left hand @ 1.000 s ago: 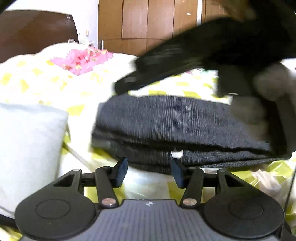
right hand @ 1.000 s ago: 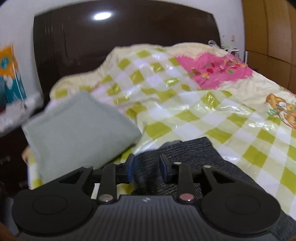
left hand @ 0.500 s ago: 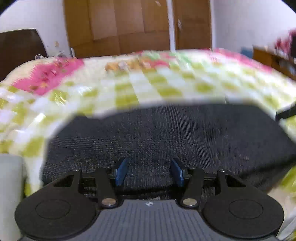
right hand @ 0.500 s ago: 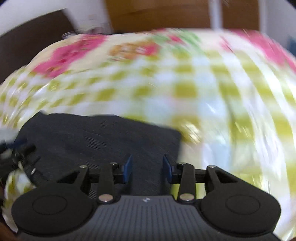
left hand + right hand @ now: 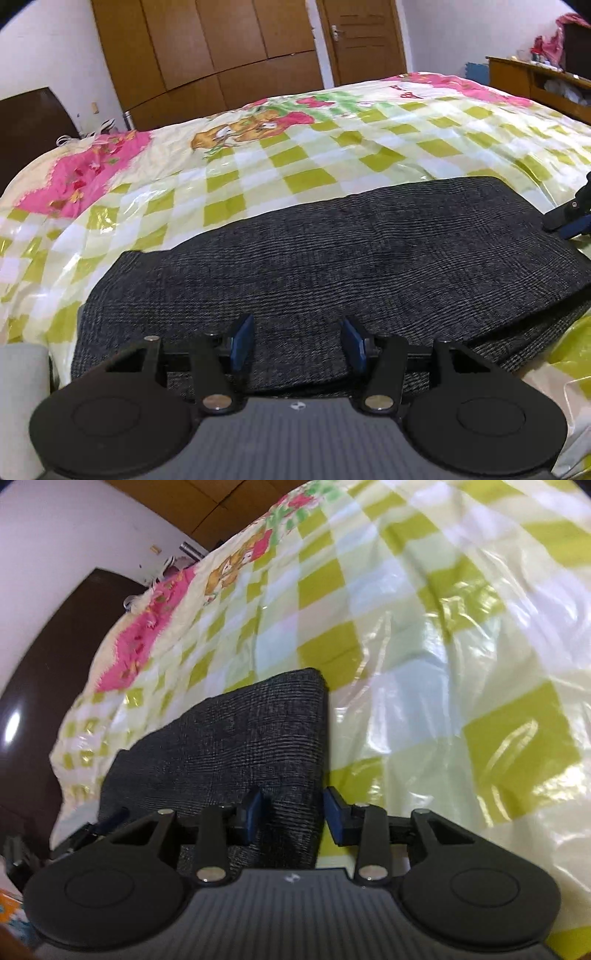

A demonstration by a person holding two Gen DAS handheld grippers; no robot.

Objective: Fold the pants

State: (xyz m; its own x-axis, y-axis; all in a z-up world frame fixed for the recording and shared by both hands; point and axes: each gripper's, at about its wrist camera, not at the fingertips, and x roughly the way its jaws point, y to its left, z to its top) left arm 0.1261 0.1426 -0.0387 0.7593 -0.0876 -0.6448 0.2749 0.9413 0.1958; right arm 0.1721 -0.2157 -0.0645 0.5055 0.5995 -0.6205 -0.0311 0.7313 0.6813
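My left gripper [image 5: 297, 343] hovers with jaws apart over the folded dark pants [image 5: 332, 258] at lower centre on the checkered bedspread [image 5: 295, 158] — my right gripper [image 5: 291, 814], jaws parted, straddles their right edge.

Pants [image 5: 332, 258] dark charcoal, fine ribbed weave; bedcover [image 5: 295, 162] lime-white checks, pink patches; wardrobe [image 5: 221, 48] brown wood.

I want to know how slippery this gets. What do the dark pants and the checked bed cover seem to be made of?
Pants: likely a woven or ribbed cloth, matte, with fine lines across it. Bed cover: looks like glossy plastic film, given its glare and crinkles.
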